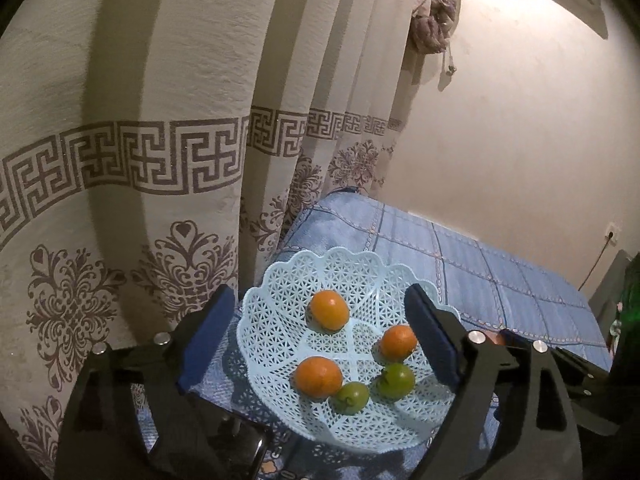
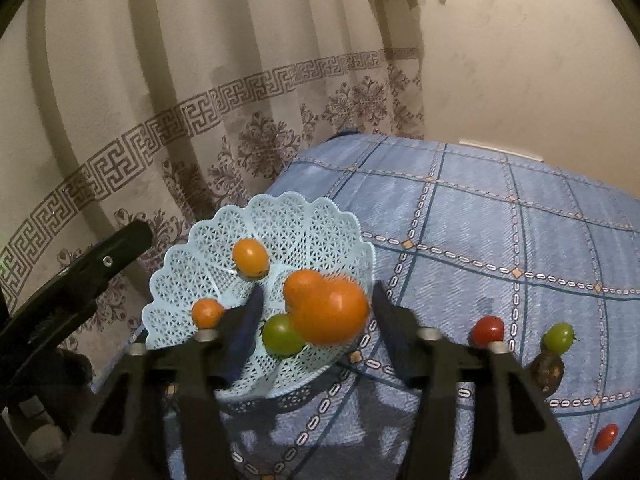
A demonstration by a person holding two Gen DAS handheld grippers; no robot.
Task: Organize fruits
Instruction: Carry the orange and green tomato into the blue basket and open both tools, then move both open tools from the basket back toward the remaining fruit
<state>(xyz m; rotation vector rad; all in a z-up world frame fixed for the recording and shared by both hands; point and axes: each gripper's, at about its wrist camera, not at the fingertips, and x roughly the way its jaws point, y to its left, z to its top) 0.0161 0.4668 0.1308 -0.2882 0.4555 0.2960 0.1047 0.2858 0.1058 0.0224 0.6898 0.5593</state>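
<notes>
- Right now, the right gripper point(image 2: 316, 320) has its jaws spread wide above the near rim of the pale blue latticed plastic basket point(image 2: 280, 224), and a blurred orange fruit point(image 2: 328, 308) sits between them, apparently loose rather than pinched; whether it is dropping or resting I cannot tell.
- The left gripper point(image 1: 316, 340) is also spread, empty, framing the basket, which in its view carries three orange fruits, the nearest at point(image 1: 318, 376), and two small green fruits point(image 1: 352, 398).
- Left on the blue checked bedcover point(image 2: 500, 220), well apart from the basket: a red fruit point(image 2: 487, 330), a green fruit point(image 2: 558, 338), a dark brownish lump point(image 2: 546, 368) just below it, and another red fruit point(image 2: 606, 437) at the edge.
- Risk: the loose orange fruit could strike the fruits already inside and bounce over the shallow scalloped rim.
- Risk: the basket sits at the bed's corner beside the patterned curtain point(image 2: 160, 128); on soft bedding, pressing its rim might tip it and spill everything.
- Risk: round fruits on the yielding cover may roll away when nudged by a spread jaw.
</notes>
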